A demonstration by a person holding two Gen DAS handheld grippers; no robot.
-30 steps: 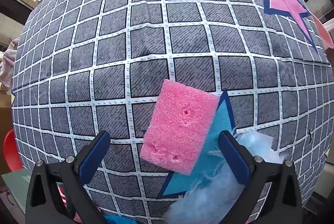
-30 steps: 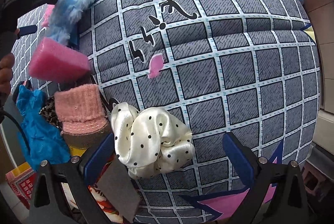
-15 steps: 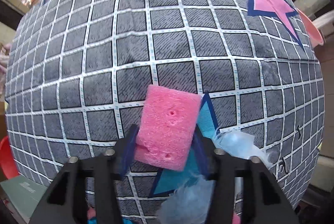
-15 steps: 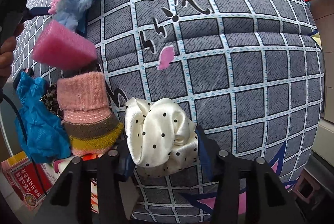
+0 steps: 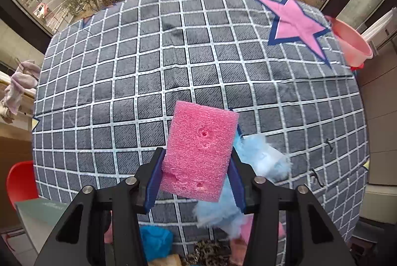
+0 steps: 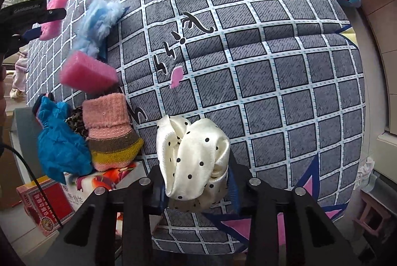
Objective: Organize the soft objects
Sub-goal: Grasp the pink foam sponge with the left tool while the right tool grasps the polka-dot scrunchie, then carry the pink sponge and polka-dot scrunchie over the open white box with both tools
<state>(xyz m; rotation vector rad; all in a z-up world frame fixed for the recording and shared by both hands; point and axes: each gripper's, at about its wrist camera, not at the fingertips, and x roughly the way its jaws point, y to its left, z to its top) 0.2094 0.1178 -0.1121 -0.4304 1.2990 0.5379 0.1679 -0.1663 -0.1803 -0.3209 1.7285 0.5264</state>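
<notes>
Both grippers have just been closing, and each is now carrying something. The left gripper (image 5: 196, 169) is clamping the pink foam sponge (image 5: 199, 152) between its blue pads, and the sponge is riding clear of the checked grey blanket (image 5: 148, 82), whereas a second ago it was lying flat on the cloth with the jaws spread wide around it. The pale blue fluffy tuft (image 5: 258, 159) is staying behind on the blanket at about four o'clock from the sponge.

The right gripper (image 6: 196, 181) is squeezing the cream polka-dot satin scrunchie (image 6: 193, 157), which is bunching up between the pads rather than spreading on the blanket as before. At nine o'clock from it, the striped knitted sock (image 6: 109, 132) and the blue crumpled cloth (image 6: 59, 142) are still waiting in the pile.

With both picks apparently secure, the next step is likely carrying each item to its sorting place; the slippery satin may be the likelier one to slide free.
</notes>
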